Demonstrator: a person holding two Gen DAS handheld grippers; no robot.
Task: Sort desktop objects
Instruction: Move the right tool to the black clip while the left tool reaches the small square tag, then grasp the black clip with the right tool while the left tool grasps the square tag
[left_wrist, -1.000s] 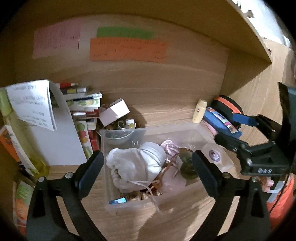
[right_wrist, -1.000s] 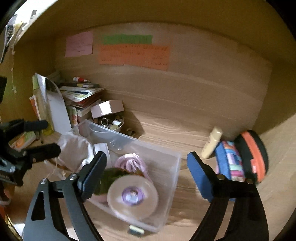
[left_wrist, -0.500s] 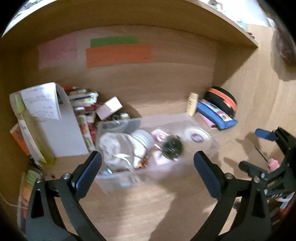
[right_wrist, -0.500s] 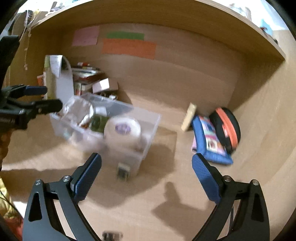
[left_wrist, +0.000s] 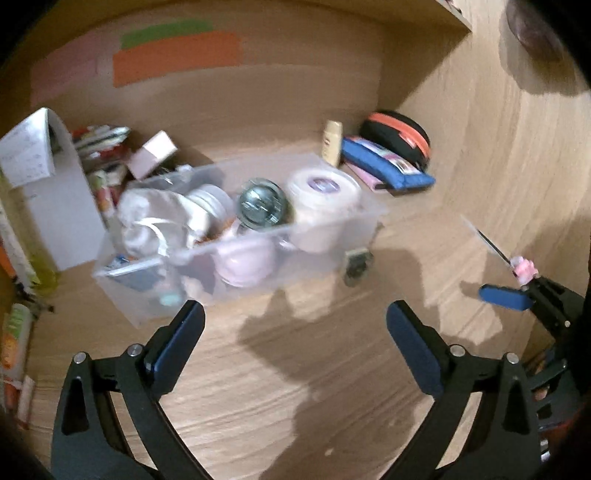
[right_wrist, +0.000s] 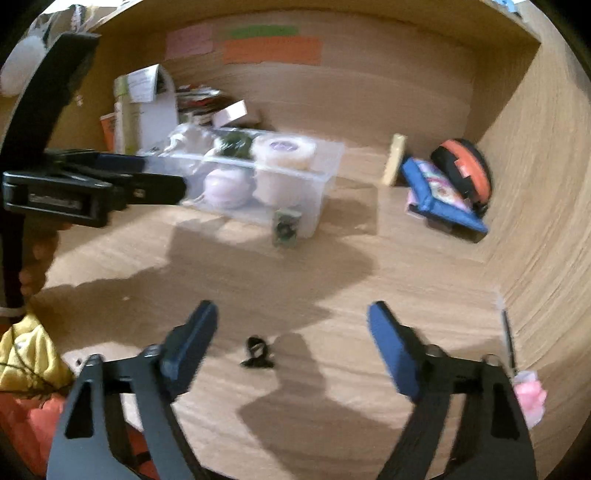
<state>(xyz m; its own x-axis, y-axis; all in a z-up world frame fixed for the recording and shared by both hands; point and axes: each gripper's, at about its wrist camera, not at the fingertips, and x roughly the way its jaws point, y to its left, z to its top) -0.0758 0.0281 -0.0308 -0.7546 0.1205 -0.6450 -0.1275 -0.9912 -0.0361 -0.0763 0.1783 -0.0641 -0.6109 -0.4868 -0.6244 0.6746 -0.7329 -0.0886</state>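
A clear plastic bin (left_wrist: 332, 236) (right_wrist: 325, 177) stands on the wooden desk, filled with a white tape roll (left_wrist: 325, 188) (right_wrist: 284, 149), a white cloth bag (left_wrist: 147, 214), a pink round thing (right_wrist: 225, 184) and a dark shiny ball (left_wrist: 262, 206). A small dark packet (left_wrist: 356, 264) (right_wrist: 286, 227) leans against the bin's front. My left gripper (left_wrist: 295, 332) is open and empty, well in front of the bin. My right gripper (right_wrist: 291, 332) is open and empty above the desk; a small black clip (right_wrist: 256, 354) lies between its fingers. A pen with a pink topper (left_wrist: 517, 264) (right_wrist: 524, 384) lies at the right.
A blue pencil case (left_wrist: 384, 162) (right_wrist: 439, 192), a black and orange case (left_wrist: 399, 133) (right_wrist: 465, 166) and a cream bottle (left_wrist: 332, 142) (right_wrist: 393, 158) sit at the back right. Books, a small box (left_wrist: 151, 153) and papers are stacked at the back left. Sticky notes (right_wrist: 271, 50) hang on the back wall.
Both grippers have pulled back from the bin toward the desk's front. The bin now looks farther away, and the pen and the black clip have come into view.
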